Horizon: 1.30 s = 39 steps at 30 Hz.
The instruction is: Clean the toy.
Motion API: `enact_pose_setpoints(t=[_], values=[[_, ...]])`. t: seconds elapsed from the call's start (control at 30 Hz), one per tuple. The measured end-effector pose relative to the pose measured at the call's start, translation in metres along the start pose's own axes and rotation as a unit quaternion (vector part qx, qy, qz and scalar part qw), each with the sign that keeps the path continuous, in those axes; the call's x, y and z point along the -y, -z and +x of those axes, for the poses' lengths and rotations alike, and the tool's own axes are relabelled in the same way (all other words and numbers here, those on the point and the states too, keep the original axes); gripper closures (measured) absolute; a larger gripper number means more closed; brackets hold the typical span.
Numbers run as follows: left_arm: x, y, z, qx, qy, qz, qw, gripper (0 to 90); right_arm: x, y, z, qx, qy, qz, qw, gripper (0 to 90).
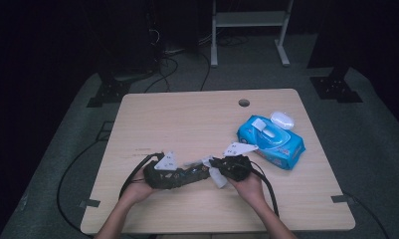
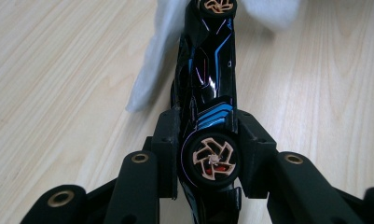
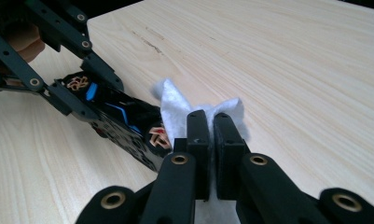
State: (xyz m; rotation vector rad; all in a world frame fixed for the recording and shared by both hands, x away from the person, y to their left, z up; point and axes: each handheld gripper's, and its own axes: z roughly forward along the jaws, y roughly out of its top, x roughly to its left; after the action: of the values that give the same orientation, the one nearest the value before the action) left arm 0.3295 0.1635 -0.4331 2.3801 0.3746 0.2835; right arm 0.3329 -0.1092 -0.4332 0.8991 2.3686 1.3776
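At the far left of the high view the room is dark, with grey carpet (image 1: 62, 129) and black cables (image 1: 70, 174) curling across it beside the table (image 1: 187, 114). The tabletop is pale wood with a fine grain; a small round hole (image 1: 244, 103) sits near its far edge, and strips of tape hold down its near corners.

Low on the left part of the table, the left gripper (image 1: 179, 175) lies close to the surface, pointing to the right. Its jaws are clamped on the rear of a toy car (image 2: 208, 93), a glossy black one with blue stripes and orange-spoked wheels, turned on its side so that a wheel faces the camera in the left gripper view. The car sits just above the wood near the front middle of the table.

Just to the right, the right gripper (image 1: 218, 172) points back towards the left one. Its jaws are drawn narrow and pinch a white wipe (image 3: 175, 105), which is bunched against the front end of the car.

Farther right and a little back lies a blue pack of wipes (image 1: 271, 142) with its lid flipped open, and a small white case (image 1: 281, 119) rests just behind it.

Beyond the table's far edge stand the legs of a white metal frame (image 1: 249, 30) and dark stands on the carpet.
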Motion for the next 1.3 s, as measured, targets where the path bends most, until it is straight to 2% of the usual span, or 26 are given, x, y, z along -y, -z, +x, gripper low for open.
enact_pose_setpoints(t=[0.07,0.17,0.23,0.3,0.43,0.5,0.57,0.63,0.87,0.93,1.0,1.13,1.3], values=[[0.002,0.003,0.001,0.001,0.001,0.003,1.0,64.5,0.002,0.0,0.001,-0.007,-0.006,-0.002,1.0,86.3],[-0.001,0.001,0.001,0.001,0.006,0.007,1.0,64.1,0.001,-0.005,0.008,-0.017,0.001,0.0,0.9999,86.4],[-0.004,0.0,0.002,-0.002,0.01,0.006,0.9999,62.4,-0.001,-0.009,0.014,-0.011,0.008,-0.002,0.9999,86.4],[-0.006,-0.001,0.003,0.002,0.016,0.0,0.9999,60.9,-0.003,-0.012,0.015,-0.03,-0.003,-0.008,0.9995,86.4],[-0.007,-0.001,0.002,0.001,0.012,0.004,0.9999,59.6,-0.004,-0.017,0.022,-0.04,0.003,-0.011,0.9991,86.4],[-0.005,0.001,0.003,0.002,0.009,0.004,0.9999,60.0,-0.004,-0.017,0.021,-0.043,0.006,-0.009,0.999,86.4],[-0.002,0.002,0.003,0.003,0.011,0.002,0.9999,60.3,-0.004,-0.015,0.017,-0.033,0.009,0.0,0.9994,86.4],[-0.003,0.002,0.003,0.003,0.01,0.005,0.9999,60.4,-0.002,-0.011,0.012,-0.028,-0.001,-0.001,0.9996,86.3],[-0.02,-0.01,0.002,-0.003,0.003,0.017,0.9998,57.5,0.003,0.006,0.003,-0.019,-0.007,-0.003,0.9998,86.3],[-0.026,-0.016,0.002,-0.001,0.005,0.025,0.9997,54.4,0.006,0.008,0.0,-0.02,-0.015,-0.005,0.9997,86.4],[-0.031,-0.022,0.002,-0.001,-0.003,0.043,0.9991,53.3,0.009,0.01,-0.003,-0.021,-0.023,-0.007,0.9995,86.3],[-0.039,-0.035,0.001,-0.003,-0.013,0.079,0.9968,52.5,0.015,0.013,-0.01,-0.021,-0.039,-0.011,0.999,86.4],[-0.043,-0.045,-0.001,-0.003,-0.009,0.106,0.9943,51.0,0.018,0.019,-0.017,-0.016,-0.056,-0.019,0.9981,86.4]])
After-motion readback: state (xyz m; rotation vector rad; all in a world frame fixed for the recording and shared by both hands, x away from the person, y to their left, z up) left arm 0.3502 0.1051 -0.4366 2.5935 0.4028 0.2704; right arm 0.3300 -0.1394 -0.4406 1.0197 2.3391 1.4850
